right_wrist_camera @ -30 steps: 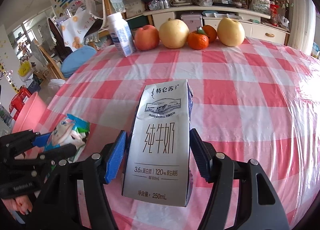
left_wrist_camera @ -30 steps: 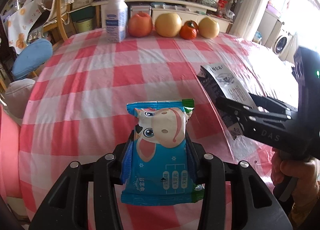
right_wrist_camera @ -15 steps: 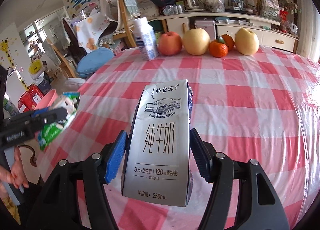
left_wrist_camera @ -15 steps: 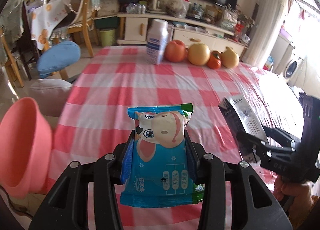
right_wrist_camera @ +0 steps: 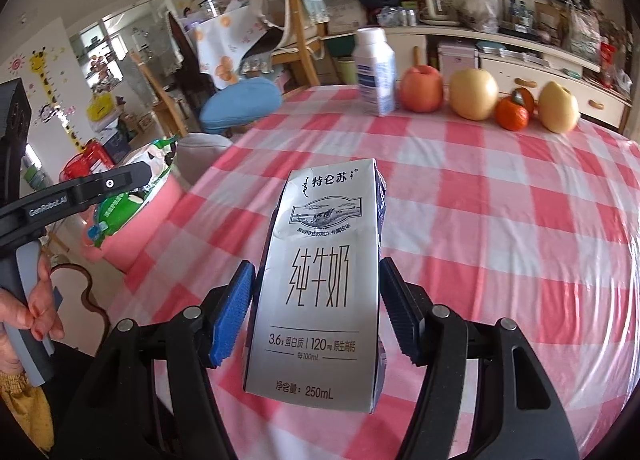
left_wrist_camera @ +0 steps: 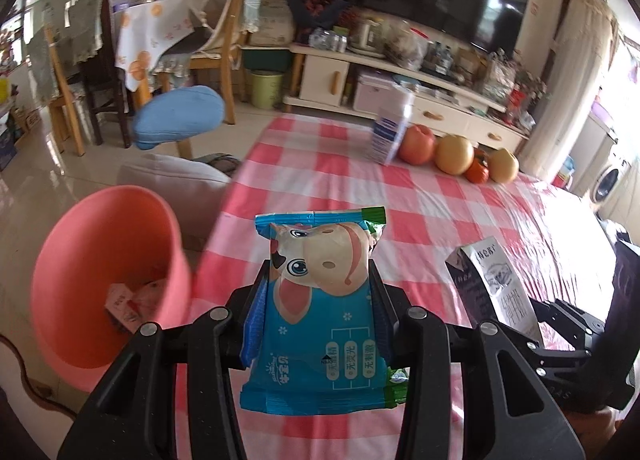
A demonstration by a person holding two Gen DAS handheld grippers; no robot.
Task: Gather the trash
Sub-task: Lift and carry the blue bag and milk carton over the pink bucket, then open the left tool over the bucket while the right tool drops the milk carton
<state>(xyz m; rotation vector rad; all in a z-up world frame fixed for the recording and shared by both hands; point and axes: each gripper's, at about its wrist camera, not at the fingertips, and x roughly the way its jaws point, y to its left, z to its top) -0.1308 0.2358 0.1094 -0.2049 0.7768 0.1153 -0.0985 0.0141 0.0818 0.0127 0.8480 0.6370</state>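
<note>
My left gripper [left_wrist_camera: 318, 296] is shut on a blue snack wrapper [left_wrist_camera: 320, 316] printed with a cartoon cow. It holds it above the left edge of the checked table, next to a pink bin [left_wrist_camera: 104, 284] that stands off the table's left side with some trash inside. My right gripper [right_wrist_camera: 318, 300] is shut on a silver 250 mL milk carton [right_wrist_camera: 320, 284], held upright above the table. The carton also shows in the left wrist view [left_wrist_camera: 496, 284]. The pink bin shows in the right wrist view [right_wrist_camera: 136, 228], partly behind the left gripper.
A red-and-white checked table [right_wrist_camera: 500, 188] carries a white bottle [right_wrist_camera: 376, 72], an apple [right_wrist_camera: 422, 88], two pears and a tangerine [right_wrist_camera: 512, 112] along its far edge. A blue-cushioned chair [left_wrist_camera: 180, 116] and a grey seat [left_wrist_camera: 172, 180] stand left of the table.
Both grippers have moved left and back toward the table's left edge with their loads. The pink bin has come into full view beside the left gripper.
</note>
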